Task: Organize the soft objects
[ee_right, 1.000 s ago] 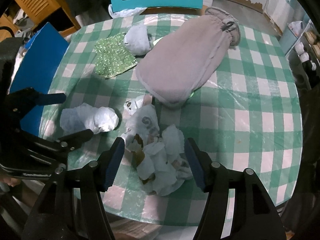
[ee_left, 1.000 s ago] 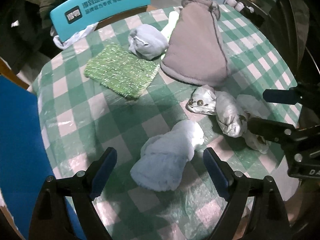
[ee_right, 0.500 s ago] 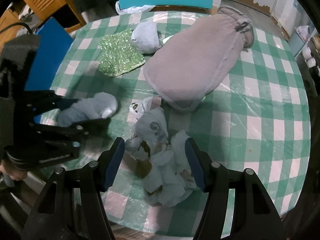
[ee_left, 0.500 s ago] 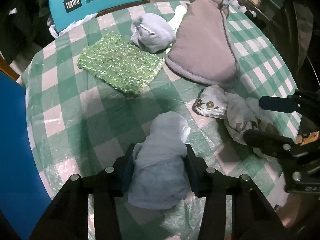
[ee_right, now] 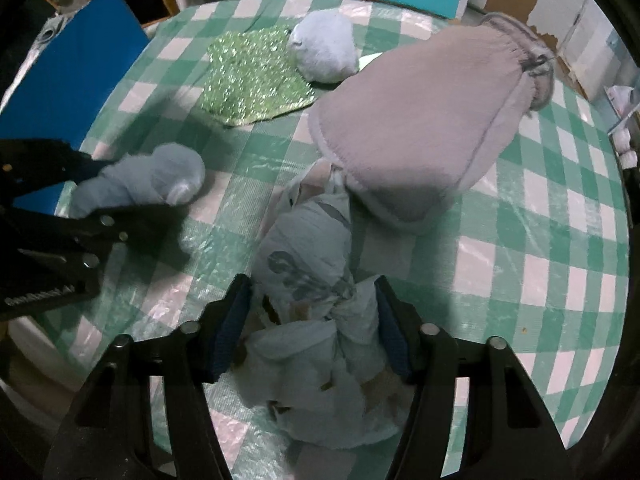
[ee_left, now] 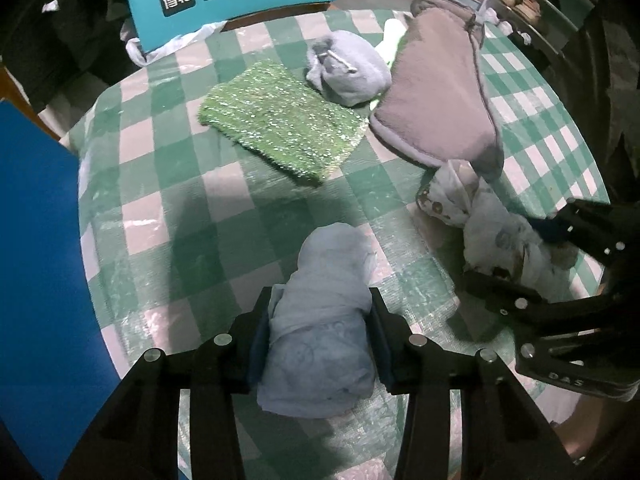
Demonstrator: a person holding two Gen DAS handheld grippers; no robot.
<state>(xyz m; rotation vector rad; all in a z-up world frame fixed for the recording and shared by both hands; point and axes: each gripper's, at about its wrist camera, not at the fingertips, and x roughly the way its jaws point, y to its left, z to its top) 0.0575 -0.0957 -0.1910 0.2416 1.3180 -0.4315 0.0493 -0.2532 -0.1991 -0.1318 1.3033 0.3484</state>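
My left gripper (ee_left: pixel 318 334) is clamped across the rolled pale-blue cloth (ee_left: pixel 324 320), whose long axis runs straight ahead along the checked table (ee_left: pixel 168 184), while my right gripper (ee_right: pixel 310 330), jaws just closing, straddles the crumpled printed cloth (ee_right: pixel 308 320) without clearly pinching it.

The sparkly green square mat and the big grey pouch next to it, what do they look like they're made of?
Sparkly green square mat: probably a woven or knitted cloth with metallic thread, since tiny glints cover its nubbly surface. Big grey pouch: seemingly fleece or flannel, matte and fuzzy, with a stitched edge and gathered drawstring mouth.
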